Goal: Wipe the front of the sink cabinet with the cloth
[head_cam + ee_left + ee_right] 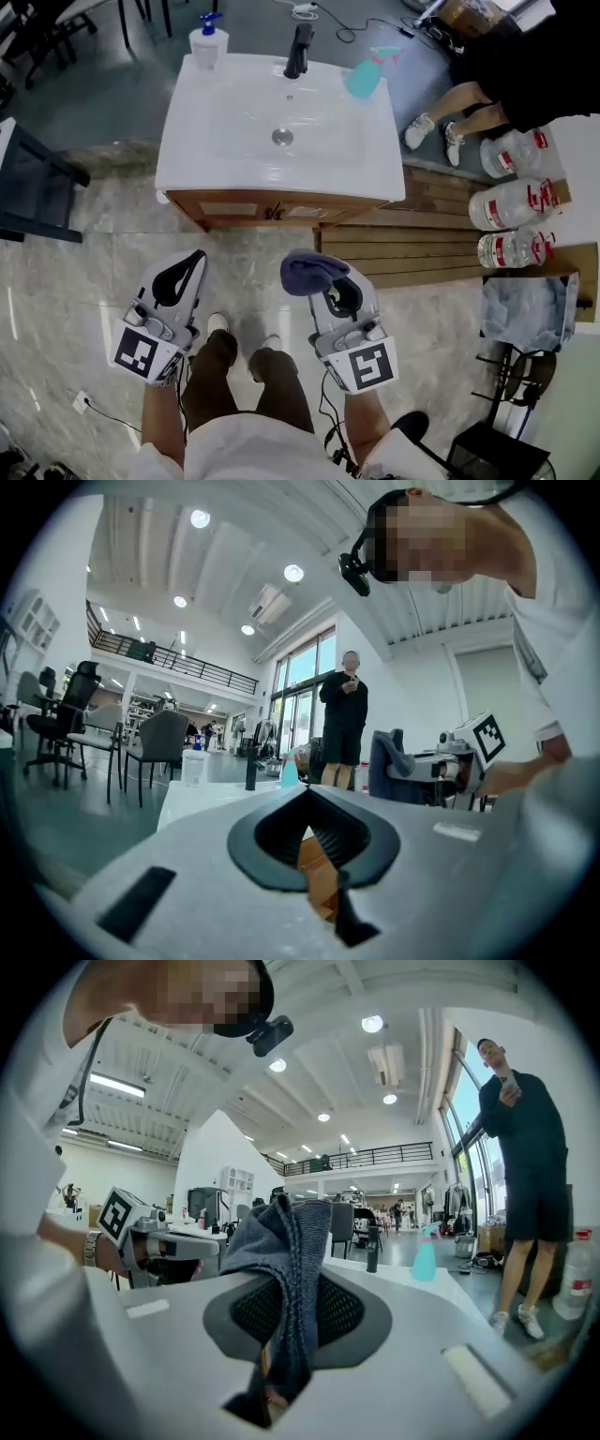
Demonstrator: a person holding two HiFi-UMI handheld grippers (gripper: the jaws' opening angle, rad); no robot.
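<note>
The sink cabinet has a white basin top (281, 169) and a wooden front (281, 209), which faces me in the head view. A blue-grey cloth (310, 271) is bunched at the tip of my right gripper (325, 278), whose jaws are shut on it. It hangs over floor tiles a short way in front of the cabinet. In the right gripper view the cloth (286, 1251) drapes up and over between the jaws. My left gripper (194, 260) is level with it to the left, shut and holding nothing. Its pads (333, 841) meet at the tip.
On the basin top stand a soap dispenser (208, 42), a dark faucet (298, 49) and a teal spray bottle (367, 75). Wooden slats (412, 248) lie right of the cabinet, with large water jugs (511, 202) beyond. A person's feet (431, 131) are at the right. A dark chair (33, 192) stands at the left.
</note>
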